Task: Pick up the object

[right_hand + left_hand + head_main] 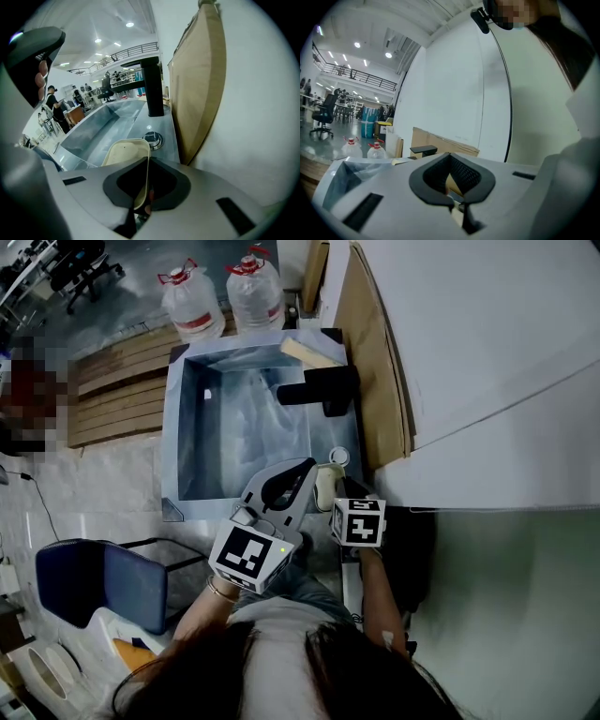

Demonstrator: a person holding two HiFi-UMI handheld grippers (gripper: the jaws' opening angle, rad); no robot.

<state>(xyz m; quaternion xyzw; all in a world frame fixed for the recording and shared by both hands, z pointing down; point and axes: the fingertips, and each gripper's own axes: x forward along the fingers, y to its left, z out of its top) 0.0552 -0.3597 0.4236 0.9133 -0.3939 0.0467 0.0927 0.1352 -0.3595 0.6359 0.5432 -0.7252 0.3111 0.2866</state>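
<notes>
cream rounded-rectangle shallow dish (pixel 123 157) is clamped by its rim in the right gripper (pixel 147 164) jaws. it is at the near right corner of the grey metal sink (pixel 187 437), just beside a round metal fitting (pixel 153 138) on the ledge. can't tell if the dish touches the ledge. left gripper (pixel 450 158) jaws are pressed together with nothing between, held just left of the dish. black faucet (pixel 323 388) is on the far right rim. brown cardboard sheet (pixel 370 352) stands against the sink's right side.

Brushed-metal sink (pixel 202 437), matt cream tray (pixel 124 152) — probably plastic — and matt brown cardboard (pixel 201 84).
</notes>
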